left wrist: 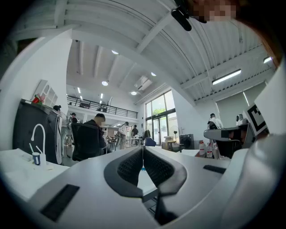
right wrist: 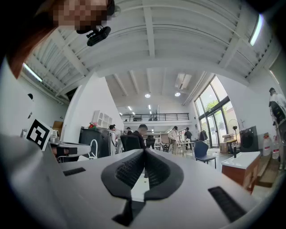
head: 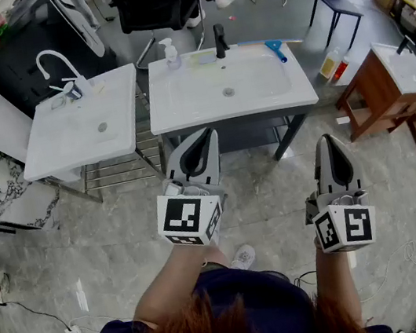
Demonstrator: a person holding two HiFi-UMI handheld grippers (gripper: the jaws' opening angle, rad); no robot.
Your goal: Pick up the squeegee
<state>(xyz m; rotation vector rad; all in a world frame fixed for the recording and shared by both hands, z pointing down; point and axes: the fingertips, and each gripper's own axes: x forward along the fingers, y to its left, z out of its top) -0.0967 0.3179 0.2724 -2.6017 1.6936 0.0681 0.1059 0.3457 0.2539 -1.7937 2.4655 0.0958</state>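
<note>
A blue squeegee lies on the back right corner of the middle white sink, beside the black tap. Both grippers hover in front of that sink, well short of it and level. My left gripper is shut with nothing between its pads; in the left gripper view its tips meet. My right gripper, lower and to the right, is shut and empty too, its tips closed in the right gripper view. The squeegee is hidden in both gripper views.
A second white sink with a curved white tap stands to the left. A soap bottle sits on the middle sink's back edge. A wooden cabinet with basin stands right, bottles on the floor beside it. A person sits in a black chair behind.
</note>
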